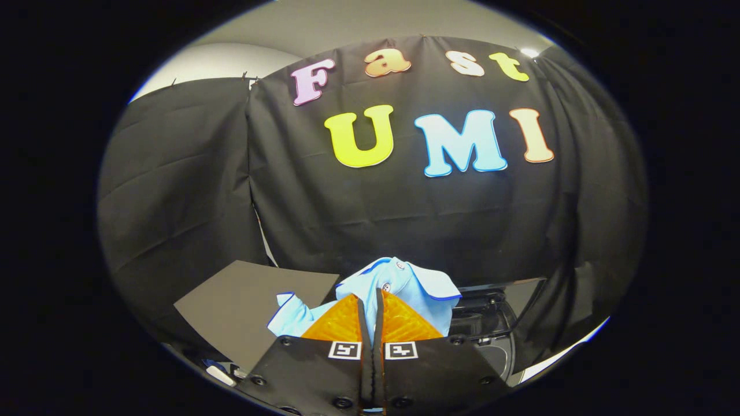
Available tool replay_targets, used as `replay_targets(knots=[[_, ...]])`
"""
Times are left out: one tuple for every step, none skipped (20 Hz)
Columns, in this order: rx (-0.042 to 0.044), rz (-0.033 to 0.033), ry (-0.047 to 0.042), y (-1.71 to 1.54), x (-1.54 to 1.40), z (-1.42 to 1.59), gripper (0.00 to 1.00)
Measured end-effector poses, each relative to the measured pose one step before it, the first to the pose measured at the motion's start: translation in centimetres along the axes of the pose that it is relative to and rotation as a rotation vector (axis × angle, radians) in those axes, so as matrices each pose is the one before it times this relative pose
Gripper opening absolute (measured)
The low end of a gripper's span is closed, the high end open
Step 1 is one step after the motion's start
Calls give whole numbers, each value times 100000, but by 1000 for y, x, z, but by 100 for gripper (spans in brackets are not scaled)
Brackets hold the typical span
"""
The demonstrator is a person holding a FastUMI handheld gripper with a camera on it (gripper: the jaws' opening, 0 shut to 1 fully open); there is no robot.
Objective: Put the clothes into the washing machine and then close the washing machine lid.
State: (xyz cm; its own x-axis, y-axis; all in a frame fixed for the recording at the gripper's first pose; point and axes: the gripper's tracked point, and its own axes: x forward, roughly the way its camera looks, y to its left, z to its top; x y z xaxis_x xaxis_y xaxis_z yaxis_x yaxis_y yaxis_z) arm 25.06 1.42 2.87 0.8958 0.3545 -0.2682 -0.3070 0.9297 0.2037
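Observation:
My gripper [371, 300] is shut on a light blue shirt [404, 283] with dark blue trim and small buttons. Its two orange ribbed fingers [338, 323] press together with the cloth pinched between their tips. The shirt bunches up above and around the fingertips, and a sleeve [289, 318] hangs off to the left of them. The shirt is lifted clear of the surfaces below. Just beyond and to the right of the fingers lies the washing machine [491, 323], a dark glossy body with a rounded rim; the shirt and fingers hide how its opening and lid stand.
A flat dark grey board [243, 300] lies to the left of the fingers, below the hanging sleeve. A small white object [219, 374] sits at the board's near corner. Black cloth walls close in the booth behind and on both sides.

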Motion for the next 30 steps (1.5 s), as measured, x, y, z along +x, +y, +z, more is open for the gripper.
replay_targets(knots=[[-221,-896,53,-636,-219,-22,1],[-132,-827,193,-565,-180,-147,1],[11,-752,1,-731,-291,-162,1],[283,-871,203,-566,-157,-169,1],[218,-734,267,-619,-149,-236,1],[190,-934,382,-578,-49,-336,1],[-51,-976,472,-682,-154,-379,1],[-166,-820,574,-489,-17,-355,1],[-10,-833,574,-606,-15,-307,1],[-86,-632,687,-461,80,-465,1],[-107,-422,626,-399,61,-370,1],[7,-518,503,-372,74,-353,1],[6,-310,54,-266,126,-483,1],[-431,-655,166,-288,187,-644,1],[-798,-913,726,-363,291,-584,1],[-840,-787,1180,-379,343,-804,1],[-233,-325,876,-187,251,-598,1],[51,-249,686,-83,265,-599,1],[299,-345,668,-119,297,-550,1],[619,-132,993,-139,326,-667,1],[620,-185,953,-96,296,-635,1],[367,-93,910,-74,270,-592,1],[135,-3,967,18,322,-785,1],[-275,-70,1187,-19,295,-661,1],[-386,-283,1880,3,298,-924,1],[-244,-213,1267,-49,252,-703,1],[24,-192,1562,-25,372,-812,1],[67,-128,1080,13,181,-567,1],[282,-125,710,-66,260,-657,1],[253,23,777,-53,192,-483,1]])
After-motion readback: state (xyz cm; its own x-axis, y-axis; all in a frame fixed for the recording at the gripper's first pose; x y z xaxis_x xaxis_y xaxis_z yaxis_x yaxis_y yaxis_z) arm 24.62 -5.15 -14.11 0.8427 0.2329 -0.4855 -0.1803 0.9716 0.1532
